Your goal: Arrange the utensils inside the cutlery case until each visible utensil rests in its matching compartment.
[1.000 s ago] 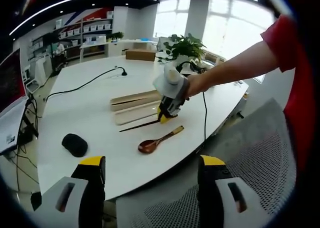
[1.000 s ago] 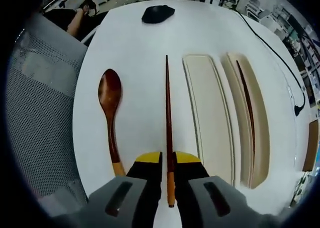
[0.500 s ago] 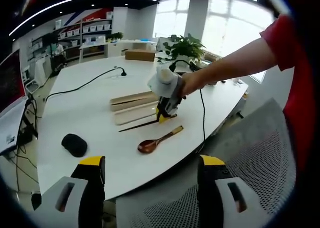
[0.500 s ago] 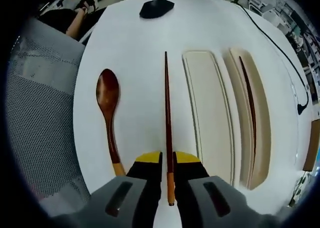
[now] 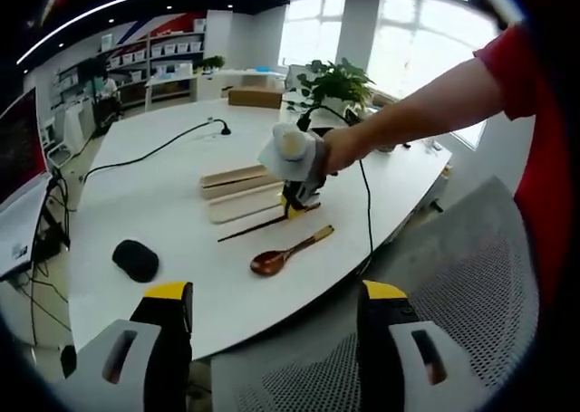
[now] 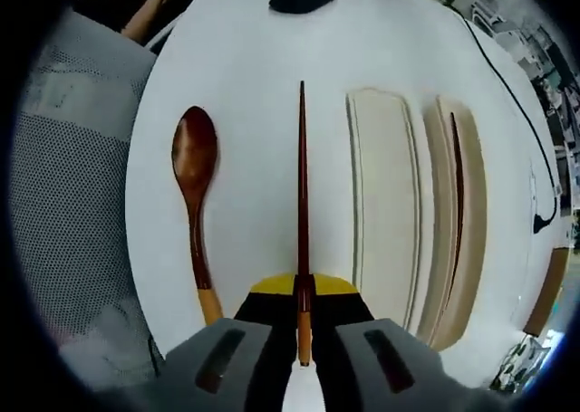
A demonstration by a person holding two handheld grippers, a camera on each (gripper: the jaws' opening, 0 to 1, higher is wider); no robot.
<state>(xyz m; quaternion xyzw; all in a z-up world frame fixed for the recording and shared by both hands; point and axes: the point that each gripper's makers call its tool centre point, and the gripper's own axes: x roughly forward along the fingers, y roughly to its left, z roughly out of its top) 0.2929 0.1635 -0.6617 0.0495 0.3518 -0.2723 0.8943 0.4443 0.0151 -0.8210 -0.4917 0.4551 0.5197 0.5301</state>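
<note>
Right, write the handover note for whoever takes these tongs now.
Right tongs: shut on the chopstick, near its handle end.
Left tongs: open, empty, held back off the table edge.
Cutlery case: two trays side by side; the far tray already holds one chopstick, the near one is bare.
Spoon: on the table beside the case.
Left: seat the held chopstick, then the spoon.

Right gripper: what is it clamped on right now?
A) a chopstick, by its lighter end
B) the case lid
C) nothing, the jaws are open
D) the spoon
A: the right gripper is shut on the chopstick, its orange end between the jaws; the spoon lies apart on the table.
</note>
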